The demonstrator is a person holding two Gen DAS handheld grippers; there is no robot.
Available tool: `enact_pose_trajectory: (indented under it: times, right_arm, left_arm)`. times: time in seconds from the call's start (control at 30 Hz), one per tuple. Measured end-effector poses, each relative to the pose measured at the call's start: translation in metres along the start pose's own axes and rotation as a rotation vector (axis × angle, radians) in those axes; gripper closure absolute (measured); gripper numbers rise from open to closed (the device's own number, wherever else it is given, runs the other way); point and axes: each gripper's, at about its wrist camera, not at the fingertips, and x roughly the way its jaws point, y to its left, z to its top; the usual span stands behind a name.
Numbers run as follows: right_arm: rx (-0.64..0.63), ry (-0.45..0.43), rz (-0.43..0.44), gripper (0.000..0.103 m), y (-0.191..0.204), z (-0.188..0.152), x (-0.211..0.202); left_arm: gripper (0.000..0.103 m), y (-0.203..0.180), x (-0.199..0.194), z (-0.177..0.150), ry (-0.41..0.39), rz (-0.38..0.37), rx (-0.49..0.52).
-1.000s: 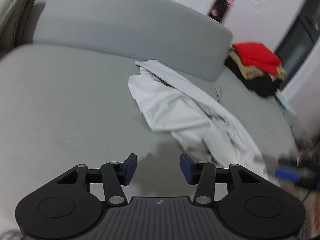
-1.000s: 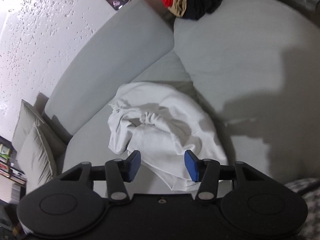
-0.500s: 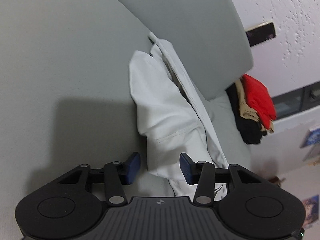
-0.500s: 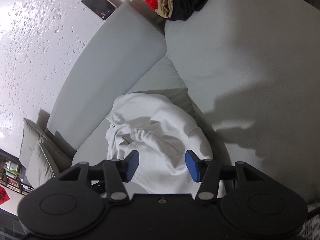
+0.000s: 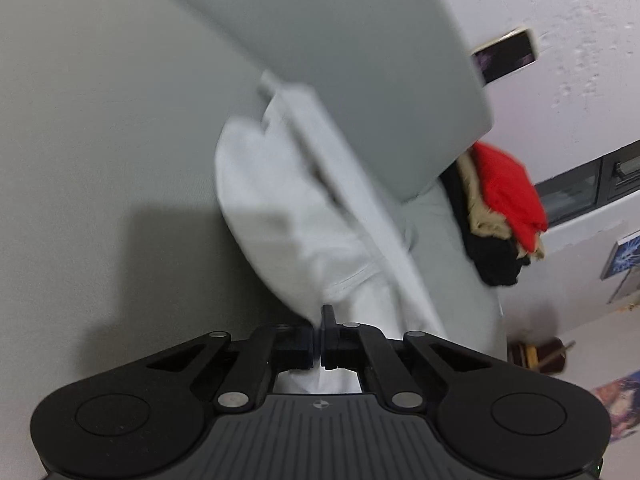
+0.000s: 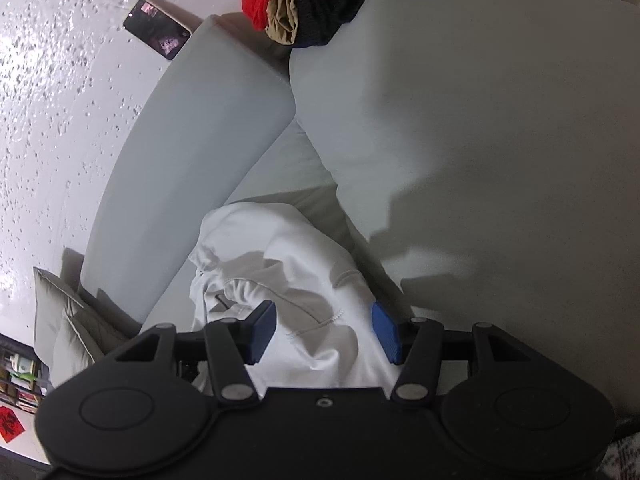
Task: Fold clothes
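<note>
Garment in left gripper (jaws pinched), right gripper agape

Both grippers: matte black bodies with two round disc housings each, linkage arms pinned with silver screws. Left gripper has a ribbed grey centre plate with a small round logo mark. Right gripper has a smooth black plate with one centre screw and blue textured finger pads.
</note>
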Motion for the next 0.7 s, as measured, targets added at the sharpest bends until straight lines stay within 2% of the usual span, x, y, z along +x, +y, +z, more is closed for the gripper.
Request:
enact_pose_trajectory:
  times: [0.1, 0.27, 0.33, 0.4, 0.5, 0.57, 0.7]
  right_arm:
    - [-0.016, -0.007, 0.010, 0.051, 0.007, -0.004, -0.008]
    - [-0.047, -0.006, 0.061, 0.051, 0.024, -0.015, -0.024]
    - [-0.060, -0.003, 0.082, 0.051, 0.031, -0.019, -0.031]
    - [-0.075, -0.006, 0.102, 0.050, 0.037, -0.023, -0.039]
    - [-0.075, -0.007, 0.100, 0.042, 0.042, -0.030, -0.049]
    - [-0.075, 0.005, 0.087, 0.042, 0.043, -0.036, -0.055]
    - [-0.181, 0.086, 0.015, 0.040, 0.048, -0.057, -0.053]
  left_arm:
    - [0.103, -0.032, -0.047, -0.003, -0.078, 0.034, 0.055]
    - [0.103, -0.079, -0.146, -0.032, -0.200, 0.113, 0.126]
    - [0.103, -0.086, -0.189, -0.047, -0.249, 0.093, 0.101]
    - [0.103, -0.089, -0.217, -0.065, -0.283, 0.105, 0.064]
    - [0.103, -0.073, -0.224, -0.091, -0.247, 0.225, 0.066]
    - [0.103, -0.055, -0.215, -0.106, -0.205, 0.303, 0.053]
    - [0.103, -0.032, -0.196, -0.132, -0.213, 0.465, 0.181]
